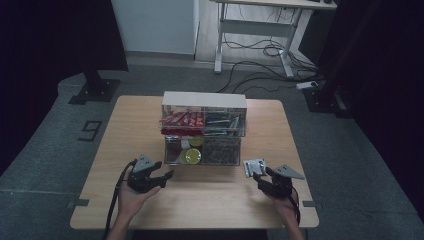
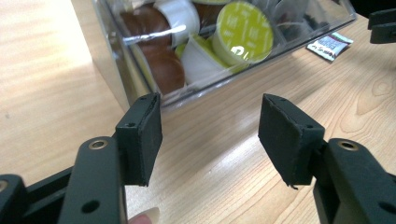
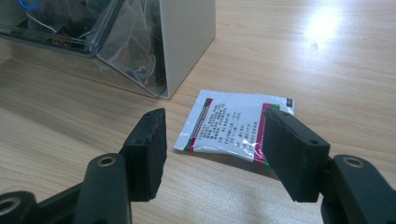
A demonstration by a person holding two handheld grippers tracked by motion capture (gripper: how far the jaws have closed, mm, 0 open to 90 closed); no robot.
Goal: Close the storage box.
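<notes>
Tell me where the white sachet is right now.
The sachet lies flat on the table, right of the clear organizer's lower drawer in the high view. It sits just ahead of the open right claw, not gripped.

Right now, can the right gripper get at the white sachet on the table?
Probably yes. The right gripper is open, jaws either side of the white sachet, which lies flat on the table beside the clear organizer, nothing between.

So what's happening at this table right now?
A person holds a set of tongs in each hand at a wooden table. The right tongs are open, just short of a white sachet lying flat beside a clear drawer organizer. The left tongs are open and empty, facing the open drawer of coffee capsules.
</notes>
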